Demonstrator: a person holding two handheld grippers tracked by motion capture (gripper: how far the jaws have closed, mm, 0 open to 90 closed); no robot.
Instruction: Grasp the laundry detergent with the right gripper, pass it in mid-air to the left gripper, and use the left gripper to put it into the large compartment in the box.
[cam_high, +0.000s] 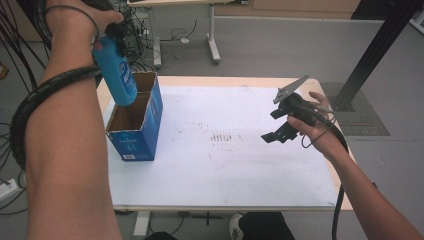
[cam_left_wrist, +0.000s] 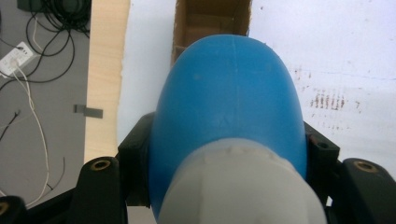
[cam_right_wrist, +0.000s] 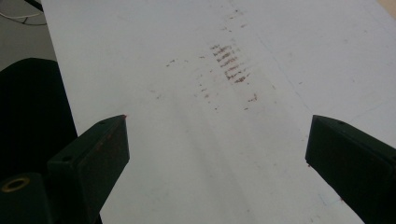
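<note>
A blue bottle (cam_high: 116, 70) with a pale cap hangs bottom-down over the open blue cardboard box (cam_high: 136, 131) at the table's left, its lower end at the box's mouth. My left gripper (cam_high: 111, 31) is shut on the bottle near its cap end. In the left gripper view the bottle (cam_left_wrist: 229, 98) bulges between both jaws, with the box's brown inside (cam_left_wrist: 212, 18) beyond it. My right gripper (cam_high: 272, 136) hovers open over the right of the table, nothing between its jaws. Its own view has its gripper (cam_right_wrist: 217, 144) wide apart over the white surface.
A white sheet (cam_high: 225, 145) covers the wooden table, with reddish-brown smudges (cam_high: 225, 136) at its middle. Cables lie on the floor at the left (cam_left_wrist: 32, 70). A black post (cam_high: 372, 50) stands at the back right, and another table's legs (cam_high: 212, 40) behind.
</note>
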